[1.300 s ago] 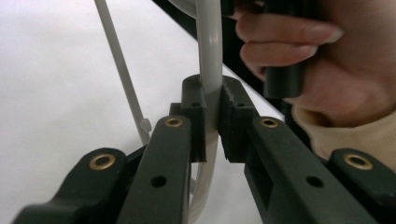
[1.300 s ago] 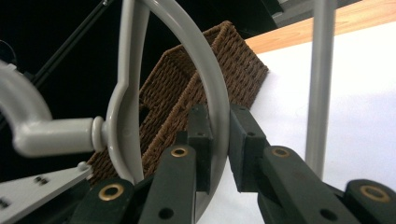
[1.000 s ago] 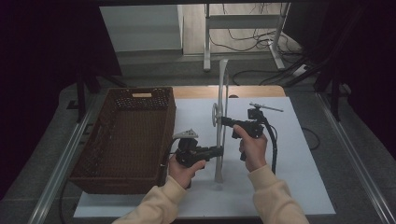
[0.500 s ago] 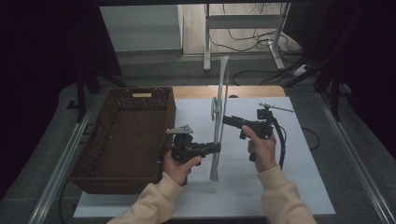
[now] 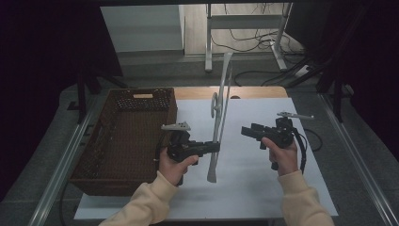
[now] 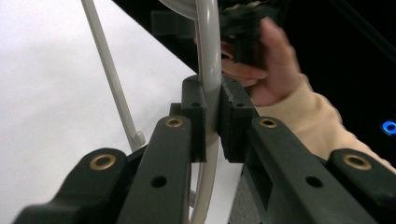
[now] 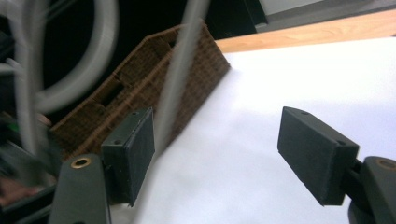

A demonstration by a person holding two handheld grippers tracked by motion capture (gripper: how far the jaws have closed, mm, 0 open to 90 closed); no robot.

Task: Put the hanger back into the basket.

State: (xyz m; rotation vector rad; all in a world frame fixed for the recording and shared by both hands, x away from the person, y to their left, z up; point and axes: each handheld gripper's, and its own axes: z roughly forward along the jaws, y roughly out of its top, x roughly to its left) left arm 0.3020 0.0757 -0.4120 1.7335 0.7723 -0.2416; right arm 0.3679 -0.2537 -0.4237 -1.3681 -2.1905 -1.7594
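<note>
A pale grey clothes hanger (image 5: 221,109) stands on edge above the white table, its hook ring (image 5: 215,102) halfway up. My left gripper (image 5: 214,147) is shut on the hanger's lower part. In the left gripper view the jaws (image 6: 212,119) clamp the grey bar (image 6: 208,56), with a thinner bar (image 6: 109,70) to the left. My right gripper (image 5: 245,131) is open a little to the right of the hanger, apart from it. In the right gripper view its pads (image 7: 130,154) stand wide apart around bare table, and the blurred hanger (image 7: 180,70) passes just left of them.
A brown wicker basket (image 5: 127,136) lies along the table's left side, also seen in the right gripper view (image 7: 140,88). A white sheet (image 5: 263,183) covers the table. Behind the table are a metal frame (image 5: 244,23) and cables (image 5: 263,47) on the floor.
The right gripper has let go of the hanger, opened and drawn back to the right. The left gripper keeps its hold, and the hanger has shifted slightly left.
</note>
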